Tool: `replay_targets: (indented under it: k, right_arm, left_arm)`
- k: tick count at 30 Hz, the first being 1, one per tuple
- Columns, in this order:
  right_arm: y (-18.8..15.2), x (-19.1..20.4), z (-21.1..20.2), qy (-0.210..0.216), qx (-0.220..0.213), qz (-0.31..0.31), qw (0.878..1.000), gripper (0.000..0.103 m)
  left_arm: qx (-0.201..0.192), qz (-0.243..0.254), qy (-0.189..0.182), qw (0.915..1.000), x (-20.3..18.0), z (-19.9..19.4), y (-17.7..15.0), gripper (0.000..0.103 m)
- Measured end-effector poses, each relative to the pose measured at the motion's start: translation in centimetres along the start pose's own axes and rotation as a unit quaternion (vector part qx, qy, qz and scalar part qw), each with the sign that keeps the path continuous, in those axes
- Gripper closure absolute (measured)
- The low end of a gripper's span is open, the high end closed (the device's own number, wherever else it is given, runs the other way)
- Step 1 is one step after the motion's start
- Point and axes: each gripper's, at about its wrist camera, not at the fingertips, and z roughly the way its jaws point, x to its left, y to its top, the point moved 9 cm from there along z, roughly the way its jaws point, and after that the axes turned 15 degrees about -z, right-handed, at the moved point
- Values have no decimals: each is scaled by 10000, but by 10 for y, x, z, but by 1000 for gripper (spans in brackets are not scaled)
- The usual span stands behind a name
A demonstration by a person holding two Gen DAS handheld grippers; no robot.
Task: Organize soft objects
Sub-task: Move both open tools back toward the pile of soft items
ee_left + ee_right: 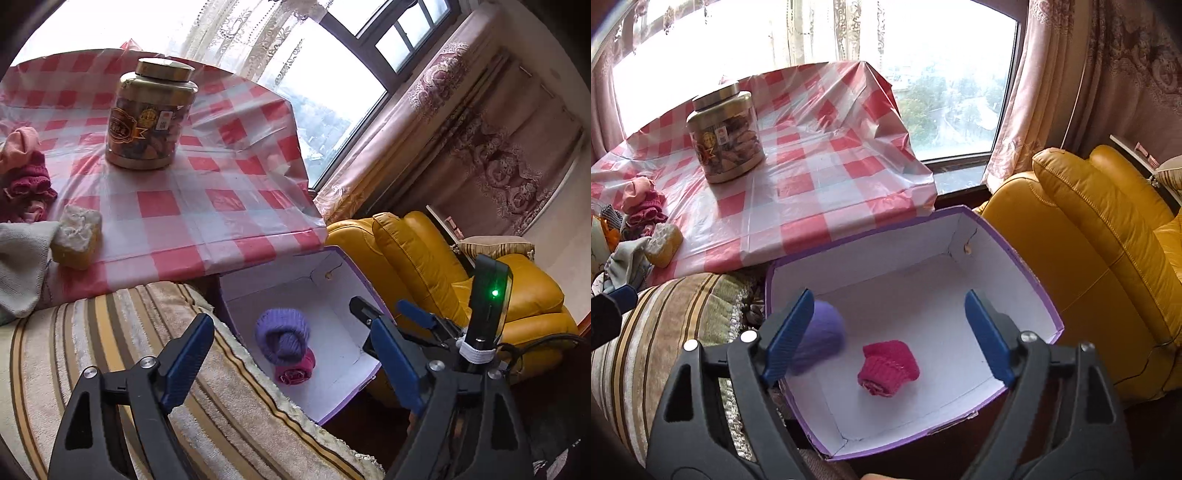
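Note:
A white-lined purple box (886, 254) stands on the floor between a striped cushion and a yellow armchair. Inside it lie a rolled pink sock (888, 367) and, to its left, a rolled purple sock (823, 336), which is blurred. My right gripper (888, 299) hangs open above the box with nothing between its pads. In the left wrist view the purple roll (282, 334) and the pink roll (295, 371) lie in the box (332, 280). My left gripper (291, 325) is open and empty over the box's near-left side. The right gripper (384, 308) shows just beyond its right finger.
A table under a red-and-white checked cloth (820, 192) carries a gold jar (726, 134). A pile of soft items (642, 206) and a yellow-white bundle (665, 240) sit at its left edge. The striped cushion (110, 350) and yellow leather armchair (1089, 240) flank the box.

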Motion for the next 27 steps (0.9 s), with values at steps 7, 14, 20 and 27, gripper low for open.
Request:
replay_targets:
  k: [7, 14, 20, 27]
  right_arm:
    - [7, 17, -4, 323, -295, 75, 9990, 17]
    - [12, 42, -9, 684, -313, -181, 9970, 17]
    - [11, 71, -5, 914, -99, -503, 9945, 17]
    - [22, 102, -4, 1334, -146, -659, 9888, 17]
  left_arm:
    - [-536, -242, 673, 9960, 43, -46, 2, 15]
    - [-1271, -389, 1609, 9780, 99, -107, 10, 15]
    - [-1791, -656, 2220, 9562, 156, -158, 17, 15]
    - [-2121, -1415, 2588, 9317, 224, -205, 19, 15]
